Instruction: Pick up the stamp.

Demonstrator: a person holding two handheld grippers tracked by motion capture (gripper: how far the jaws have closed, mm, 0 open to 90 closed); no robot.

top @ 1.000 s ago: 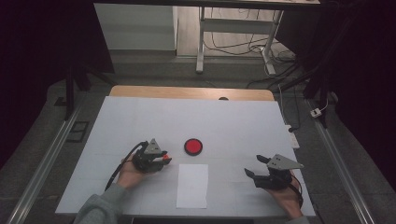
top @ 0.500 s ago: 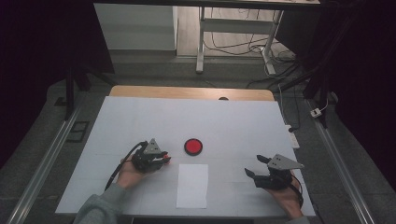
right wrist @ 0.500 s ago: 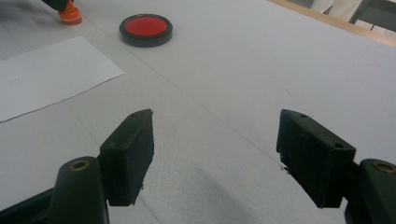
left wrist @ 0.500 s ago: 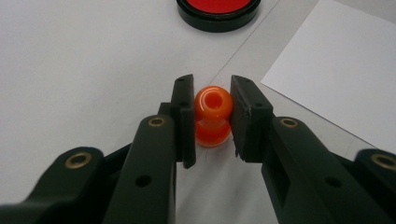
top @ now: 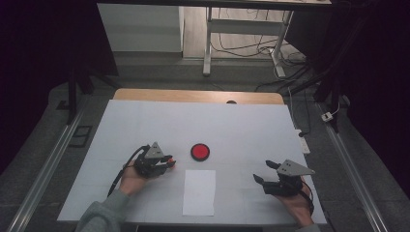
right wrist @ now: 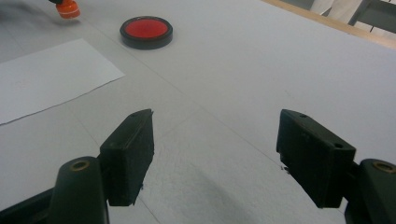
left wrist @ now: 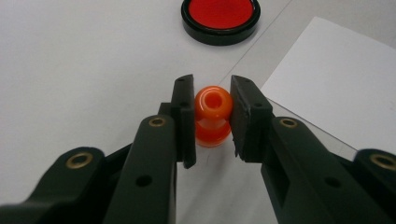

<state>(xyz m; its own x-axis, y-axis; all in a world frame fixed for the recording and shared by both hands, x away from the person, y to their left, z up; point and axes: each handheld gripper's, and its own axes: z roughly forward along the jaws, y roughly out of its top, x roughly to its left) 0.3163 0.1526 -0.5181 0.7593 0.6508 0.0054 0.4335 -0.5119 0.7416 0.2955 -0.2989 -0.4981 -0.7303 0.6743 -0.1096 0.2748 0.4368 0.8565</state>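
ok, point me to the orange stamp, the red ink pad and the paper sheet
orange stamp [left wrist: 213, 103], left gripper view, on its rounded top between the left claw's jaws
red ink pad [top: 199, 152], high view, centre of its red face
paper sheet [top: 199, 192], high view, middle of the sheet

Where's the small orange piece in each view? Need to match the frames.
High view: orange piece at the tip of the left tool, left of centre.
Left gripper view: centre of frame, pinched between the two black jaws, resting on the table.
Right gripper view: top left corner, partly cut off by the frame edge.
Shared landmark: red disc with black rim, next to the white paper sheet.
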